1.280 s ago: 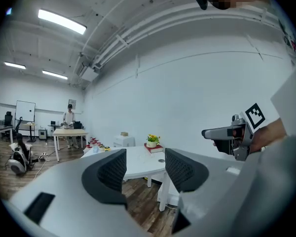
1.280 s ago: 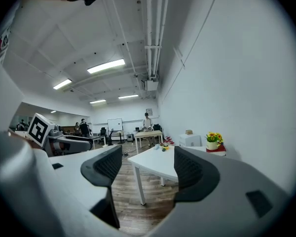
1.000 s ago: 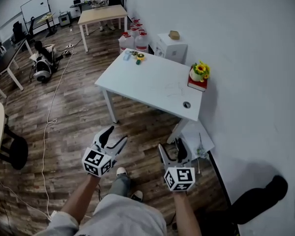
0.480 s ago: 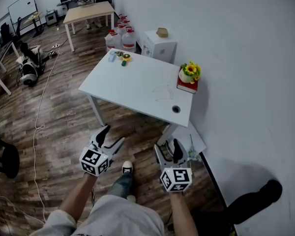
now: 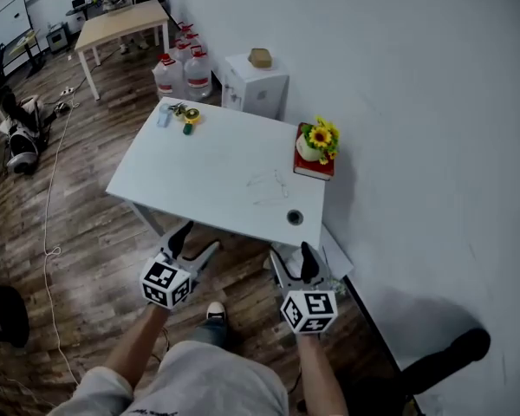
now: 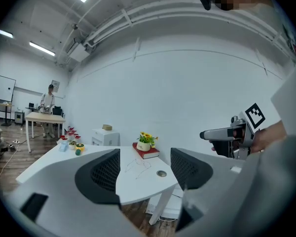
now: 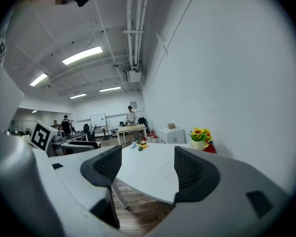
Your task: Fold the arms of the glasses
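1. While we hold both tools out ahead of us, our left gripper (image 6: 145, 174) has its jaws wide apart. They have just been opening, and nothing stands between the pads; only the table shows through the gap, well beyond them.
2. Our right gripper (image 7: 148, 169) also stands wide, though its jaws have just been closing a little. Nothing is between them either.
3. From the head view we see both grippers side by side and apart from each other. They hang over the wooden floor (image 5: 95, 224), just short of the near edge of the white table (image 5: 199, 159), and point toward it.
4. The glasses (image 5: 269, 185) lie on the tabletop, right of its middle and toward the near side, and neither gripper touches them. Their arms look spread out, but the frame is thin and faint, so we cannot say more.
5. Between the glasses and the near edge we see a small round hole (image 5: 295, 217) in the tabletop.
6. At the table's right edge, by the wall, a pot of sunflowers (image 5: 316, 139) sits on a red book (image 5: 315, 170).
7. On the far left corner lie a few small things (image 5: 178, 113), one of them yellow and green.
8. Beyond the table stands a white cabinet (image 5: 256, 89) with a small brown box (image 5: 260, 57) on top. Water jugs (image 5: 182, 69) stand on the floor beside it.
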`<action>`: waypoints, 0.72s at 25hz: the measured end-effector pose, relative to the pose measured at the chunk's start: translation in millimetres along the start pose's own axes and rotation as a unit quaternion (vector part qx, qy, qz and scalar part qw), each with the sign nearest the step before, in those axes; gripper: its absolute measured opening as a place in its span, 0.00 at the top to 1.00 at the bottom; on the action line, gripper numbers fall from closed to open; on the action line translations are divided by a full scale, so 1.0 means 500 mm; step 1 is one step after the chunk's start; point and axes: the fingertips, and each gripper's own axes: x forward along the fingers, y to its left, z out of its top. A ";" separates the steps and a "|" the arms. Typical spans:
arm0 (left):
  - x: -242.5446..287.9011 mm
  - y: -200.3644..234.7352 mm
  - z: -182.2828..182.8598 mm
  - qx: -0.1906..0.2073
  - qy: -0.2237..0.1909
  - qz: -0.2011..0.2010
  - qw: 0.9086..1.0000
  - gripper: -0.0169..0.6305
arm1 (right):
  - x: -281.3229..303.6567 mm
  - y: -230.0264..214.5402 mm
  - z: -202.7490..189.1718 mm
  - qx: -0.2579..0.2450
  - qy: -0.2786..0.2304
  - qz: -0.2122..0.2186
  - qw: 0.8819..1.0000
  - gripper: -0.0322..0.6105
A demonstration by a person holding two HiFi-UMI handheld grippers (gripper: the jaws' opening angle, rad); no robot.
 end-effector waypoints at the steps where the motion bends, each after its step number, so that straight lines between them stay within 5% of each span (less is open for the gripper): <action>1: 0.024 0.016 0.007 0.001 0.001 -0.005 1.000 0.51 | 0.025 -0.012 0.008 0.003 0.000 -0.004 1.000 0.45; 10: 0.200 0.110 0.050 0.004 0.009 -0.036 0.999 0.51 | 0.189 -0.115 0.048 0.033 0.004 -0.021 0.999 0.49; 18: 0.352 0.163 0.058 -0.006 0.018 -0.025 0.999 0.51 | 0.327 -0.223 0.076 0.041 0.007 -0.003 0.999 0.51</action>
